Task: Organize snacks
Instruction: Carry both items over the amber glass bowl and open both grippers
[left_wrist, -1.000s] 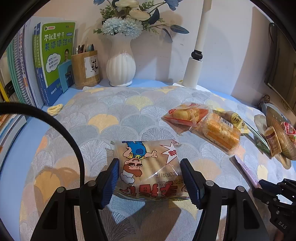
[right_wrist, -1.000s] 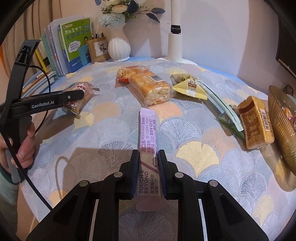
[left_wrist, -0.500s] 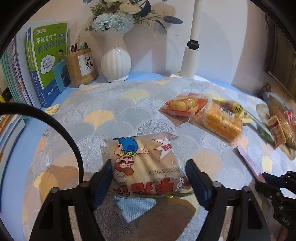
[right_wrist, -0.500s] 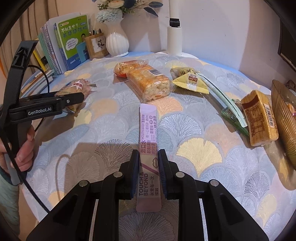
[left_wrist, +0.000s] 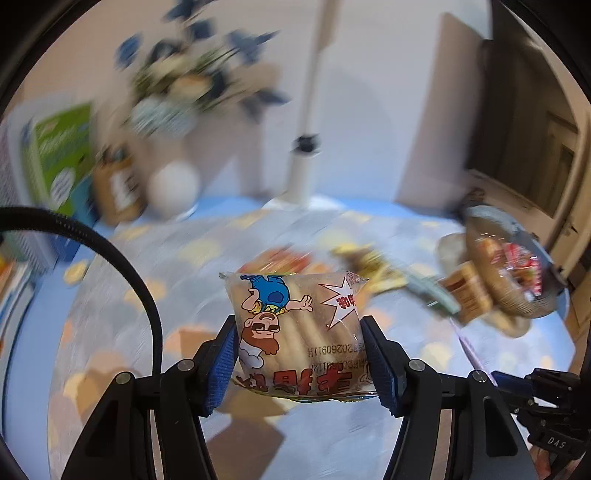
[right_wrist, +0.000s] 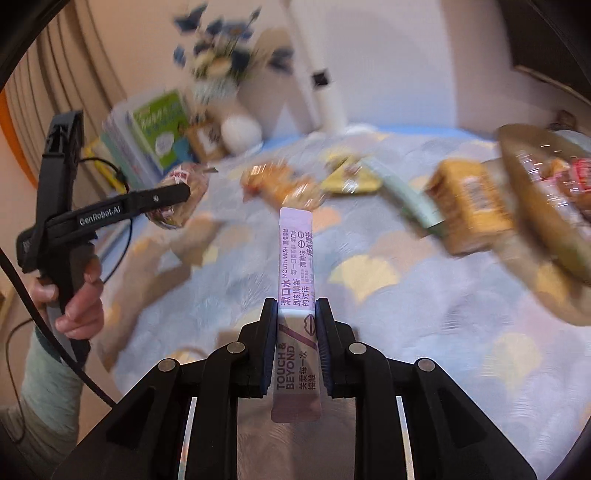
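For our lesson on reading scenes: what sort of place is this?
Probably a home desk or study table: upright books, a vase of flowers by the wall, and wrapped snacks on a patterned tablecloth.

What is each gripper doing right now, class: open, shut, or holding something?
Left gripper: shut on the cartoon snack bag.
Right gripper: shut on the mouthwash sachet.

The left gripper (left_wrist: 299, 354) points downward over the table, its blue pads pressed against both sides of a cartoon-printed snack bag (left_wrist: 297, 332) after its jaws have just been closing. The person's left hand (right_wrist: 75, 299) wraps its handle. The right gripper (right_wrist: 297, 325), also angled down, clamps a pink sachet (right_wrist: 295, 266) tightly.
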